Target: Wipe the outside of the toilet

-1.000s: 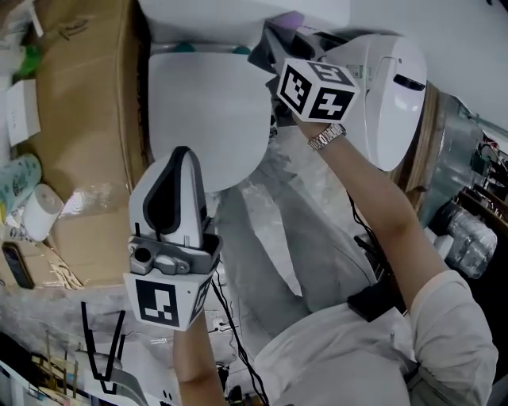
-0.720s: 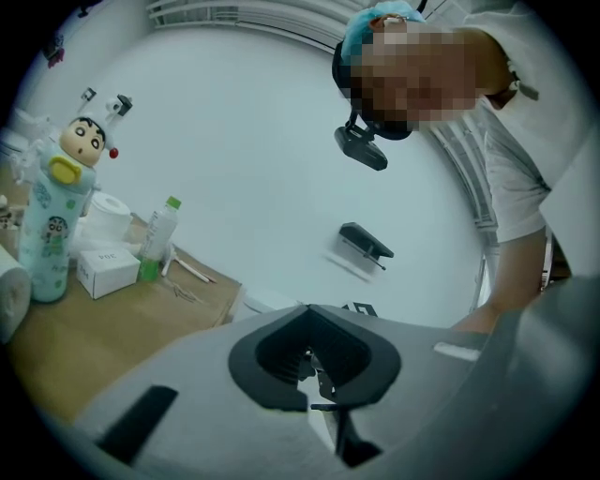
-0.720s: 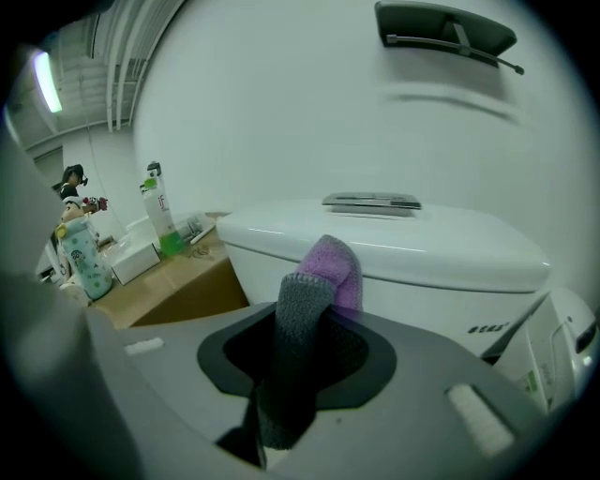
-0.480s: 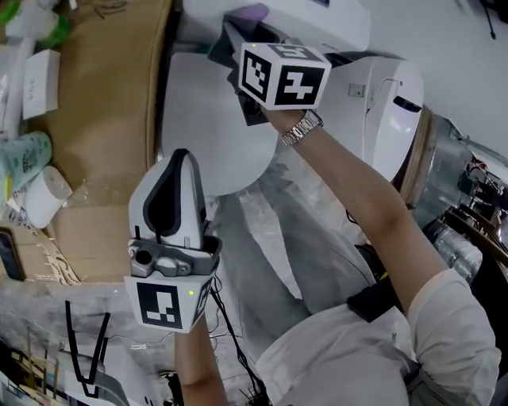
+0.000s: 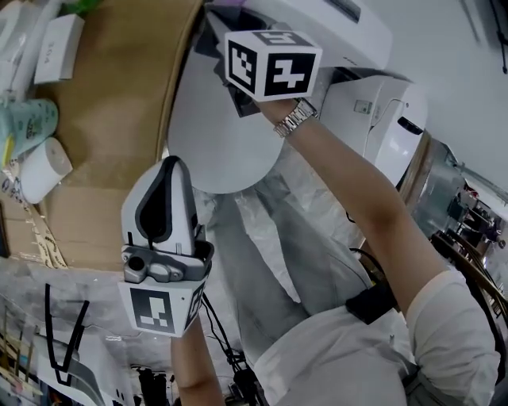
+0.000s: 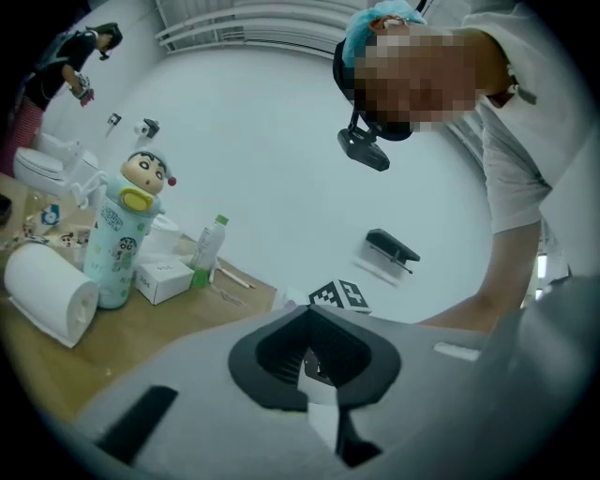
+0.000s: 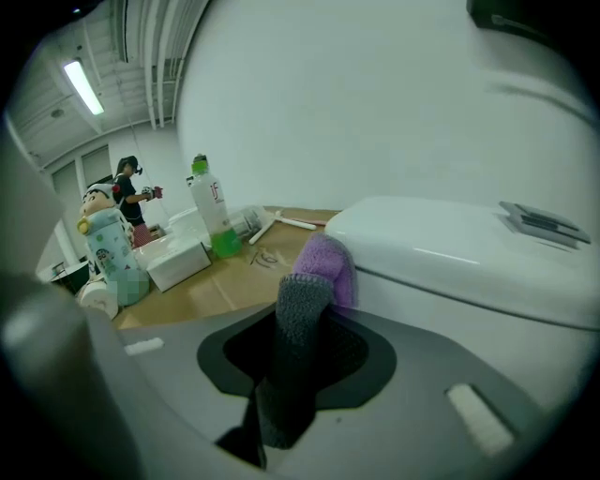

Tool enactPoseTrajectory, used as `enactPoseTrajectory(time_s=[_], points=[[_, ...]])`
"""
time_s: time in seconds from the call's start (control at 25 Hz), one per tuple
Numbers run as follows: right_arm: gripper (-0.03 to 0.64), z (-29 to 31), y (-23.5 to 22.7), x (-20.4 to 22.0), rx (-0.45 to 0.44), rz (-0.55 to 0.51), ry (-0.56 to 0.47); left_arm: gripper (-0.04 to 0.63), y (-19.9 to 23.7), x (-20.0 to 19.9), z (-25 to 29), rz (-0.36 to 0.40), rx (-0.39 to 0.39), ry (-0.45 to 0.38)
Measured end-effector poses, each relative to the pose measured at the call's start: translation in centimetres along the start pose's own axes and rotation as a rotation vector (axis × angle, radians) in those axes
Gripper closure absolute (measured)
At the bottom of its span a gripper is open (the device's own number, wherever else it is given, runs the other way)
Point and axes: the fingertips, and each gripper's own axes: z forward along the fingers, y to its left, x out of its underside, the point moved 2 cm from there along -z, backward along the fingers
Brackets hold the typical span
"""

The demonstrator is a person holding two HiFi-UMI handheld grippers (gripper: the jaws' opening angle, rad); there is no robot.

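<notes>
The white toilet shows in the head view with its lid (image 5: 222, 135) down and its tank (image 5: 333, 24) at the top. My right gripper (image 5: 226, 32), under its marker cube, is up against the tank's left end. In the right gripper view it (image 7: 298, 349) is shut on a grey and purple cloth (image 7: 314, 281), whose purple end is pressed to the tank's corner (image 7: 441, 272). My left gripper (image 5: 164, 170) is held upright in front of the bowl, apart from the toilet, shut with nothing in it (image 6: 314, 361).
Brown cardboard (image 5: 103, 143) lies left of the toilet with a paper roll (image 5: 44, 170), a cartoon bottle (image 5: 28, 123) and a white box (image 5: 63, 36) on it. A green-based bottle (image 7: 211, 220) stands further back. Another white fixture (image 5: 389, 127) stands right; plastic sheet (image 5: 262, 230) lies below.
My right gripper has moved with the cloth up and to the left along the tank. My left gripper has stayed about where it was.
</notes>
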Motion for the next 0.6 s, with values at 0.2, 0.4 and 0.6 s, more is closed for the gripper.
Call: enactPoseTrajectory(time_s=[0.2, 0.4, 0.6], points=[[0.511, -1.3, 0.3, 1.3, -0.088, -0.016, 0.022, 0.591, -1.3, 0.1, 1.2, 0.015, -0.037, -0.022], [0.511, -3.6, -2.8, 6.6, -0.128, 0.010, 0.128, 0.591, -4.2, 1.3, 3.2, 0.004, -0.058, -0.045], [0.511, -7.3, -10.3, 12.2, -0.062, 0.041, 0.239, 0.591, -8.3, 3.5, 5.4, -0.014, -0.044, -0.050]])
